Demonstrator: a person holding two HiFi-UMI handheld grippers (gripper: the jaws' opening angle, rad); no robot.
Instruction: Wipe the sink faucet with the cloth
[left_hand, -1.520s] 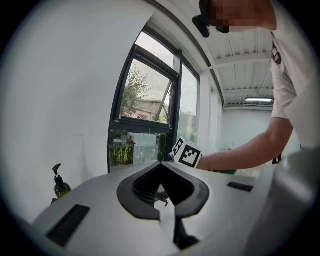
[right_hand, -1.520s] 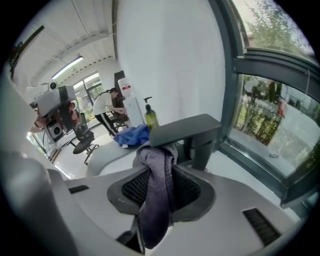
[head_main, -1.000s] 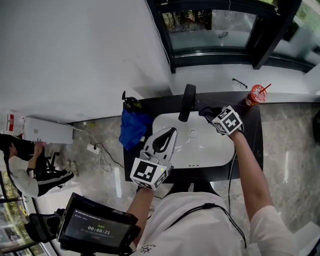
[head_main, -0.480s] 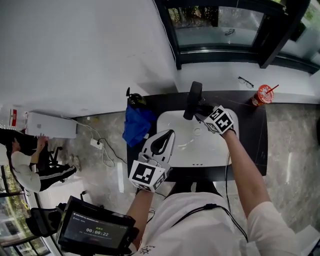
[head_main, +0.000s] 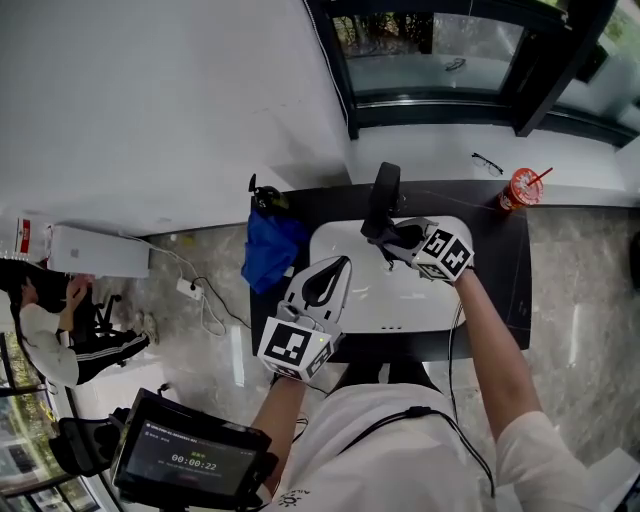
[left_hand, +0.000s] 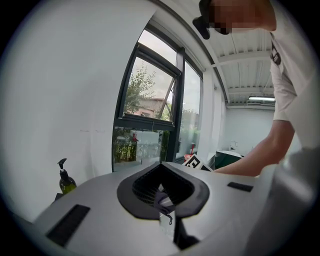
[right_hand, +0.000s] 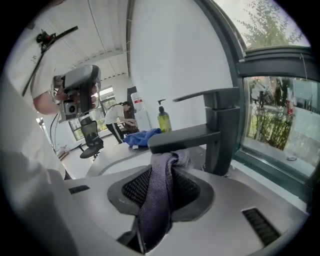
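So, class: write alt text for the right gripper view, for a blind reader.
The right gripper grips a grey-purple cloth, pressed up under a dark grey faucet. Behind lie a blue cloth and a soap bottle; a window stands at right.

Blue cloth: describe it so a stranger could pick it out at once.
Find the black counter with the white sink. The blue cloth lies crumpled on its left end, beside the soap bottle. It is bright blue, unlike the grey cloth held by the right gripper.
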